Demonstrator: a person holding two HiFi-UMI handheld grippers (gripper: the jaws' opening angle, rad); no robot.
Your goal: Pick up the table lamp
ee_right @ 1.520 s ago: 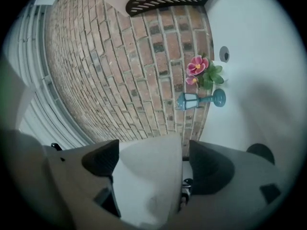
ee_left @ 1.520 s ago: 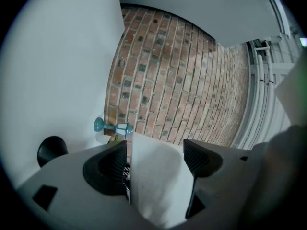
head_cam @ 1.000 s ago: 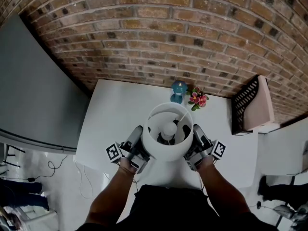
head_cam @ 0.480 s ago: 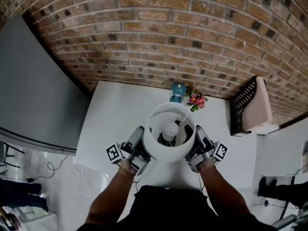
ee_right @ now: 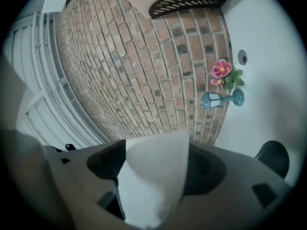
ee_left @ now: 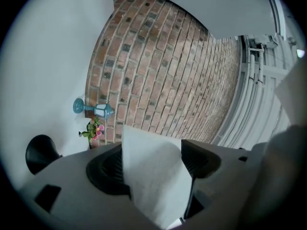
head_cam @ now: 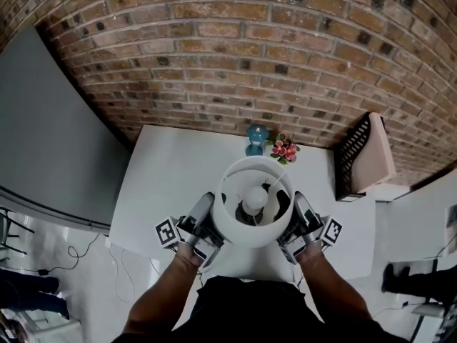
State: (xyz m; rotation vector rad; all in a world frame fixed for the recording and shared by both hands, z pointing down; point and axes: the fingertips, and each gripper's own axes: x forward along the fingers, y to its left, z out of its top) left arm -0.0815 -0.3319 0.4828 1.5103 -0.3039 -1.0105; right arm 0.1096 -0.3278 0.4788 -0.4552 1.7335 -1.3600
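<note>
The table lamp has a white drum shade, and I look down into it at the bulb. My left gripper is shut on the shade's left wall and my right gripper on its right wall. The left gripper view shows the white shade pinched between the left gripper's pads. The right gripper view shows the same: the shade is clamped in the right gripper. A black rounded foot shows below the shade. The shade hides the lamp's stem.
On the white table, against the brick wall, stand a small blue lantern figure and pink flowers. A black mesh holder stands at the table's right end. A grey panel borders the left side.
Both grippers have risen with the lamp held between them. The shade looks larger and nearer in the head view than before.
</note>
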